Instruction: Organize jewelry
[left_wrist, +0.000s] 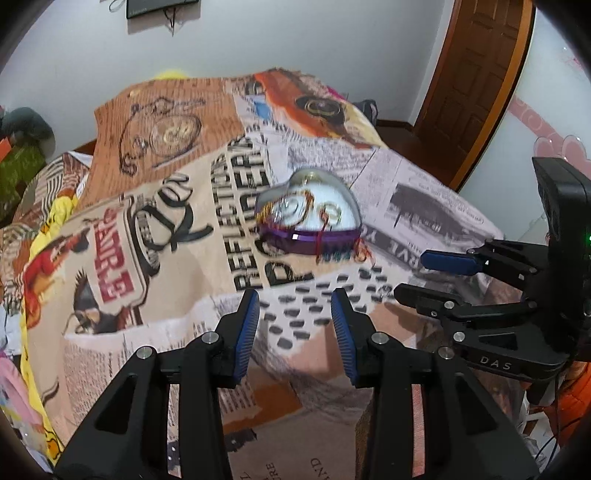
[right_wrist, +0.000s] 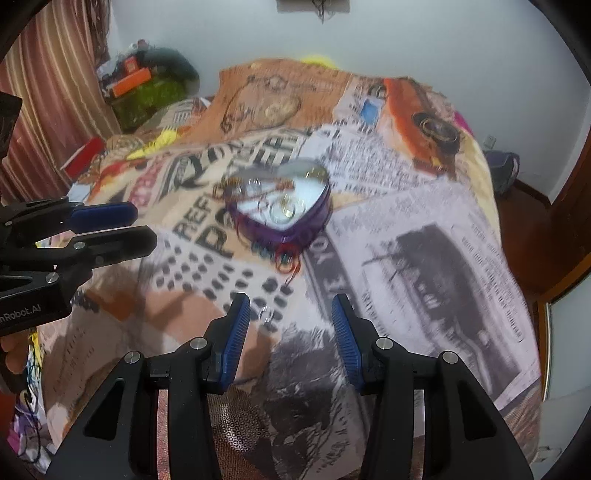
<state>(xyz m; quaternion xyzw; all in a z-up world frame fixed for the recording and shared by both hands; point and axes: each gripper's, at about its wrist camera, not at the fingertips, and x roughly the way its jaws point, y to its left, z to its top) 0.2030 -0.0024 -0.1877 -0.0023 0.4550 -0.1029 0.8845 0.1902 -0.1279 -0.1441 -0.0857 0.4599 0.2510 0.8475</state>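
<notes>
Both hand-held grippers, left (left_wrist: 295, 325) and right (right_wrist: 291, 325), empty-jawed before heart-shaped box (left_wrist: 310, 218).

Both the left gripper (left_wrist: 295, 332) and the right gripper (right_wrist: 291, 336) are black, with ribbed blue pads (left_wrist: 246, 334) and silver screws (left_wrist: 211, 337). White lettering marks their bodies. An orange sleeve (left_wrist: 570, 402) shows behind the right one.

The bed (left_wrist: 155, 221) under my fingers was covered by a blanket (right_wrist: 424, 236) printed like old newspaper, with a pocket watch and bold black letters. On that blanket sat a purple heart-shaped tin (left_wrist: 310, 221), open, white inside, with rings and red thread blurred together in it. Some red thread (right_wrist: 286, 264) trailed out over the tin's near edge onto the blanket. A small clear ring (right_wrist: 266, 315) lay on the blanket nearer to me than the tin, apart from it.
</notes>
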